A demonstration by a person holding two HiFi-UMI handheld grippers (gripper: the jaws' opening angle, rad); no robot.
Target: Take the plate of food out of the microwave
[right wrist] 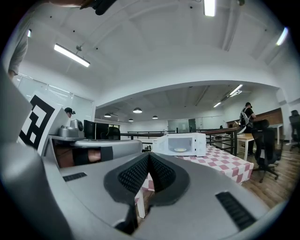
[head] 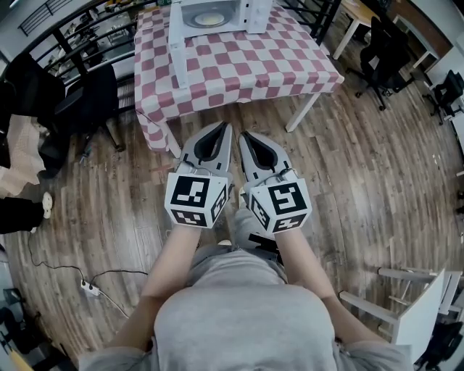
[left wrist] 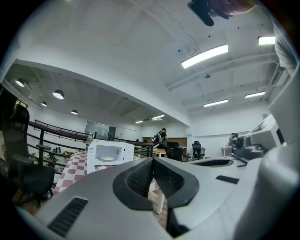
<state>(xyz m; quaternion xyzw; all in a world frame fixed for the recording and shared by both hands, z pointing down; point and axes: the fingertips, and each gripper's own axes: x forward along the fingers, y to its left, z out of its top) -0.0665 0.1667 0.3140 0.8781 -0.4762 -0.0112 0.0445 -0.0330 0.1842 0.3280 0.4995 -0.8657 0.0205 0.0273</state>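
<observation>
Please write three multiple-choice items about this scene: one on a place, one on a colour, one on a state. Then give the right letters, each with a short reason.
1. Where is the plate?
A. on the floor
B. inside the microwave
C. on a chair

2. Which colours has the tablecloth?
A. blue and yellow
B. plain green
C. red and white

3. How is the microwave's door?
A. open
B. shut
C. taken off

Right letters:
1 B: the plate lies in the microwave's cavity.
2 C: red and white checks cover the table.
3 A: the door stands swung out at the microwave's left in the head view, and the cavity is open to sight.
</observation>
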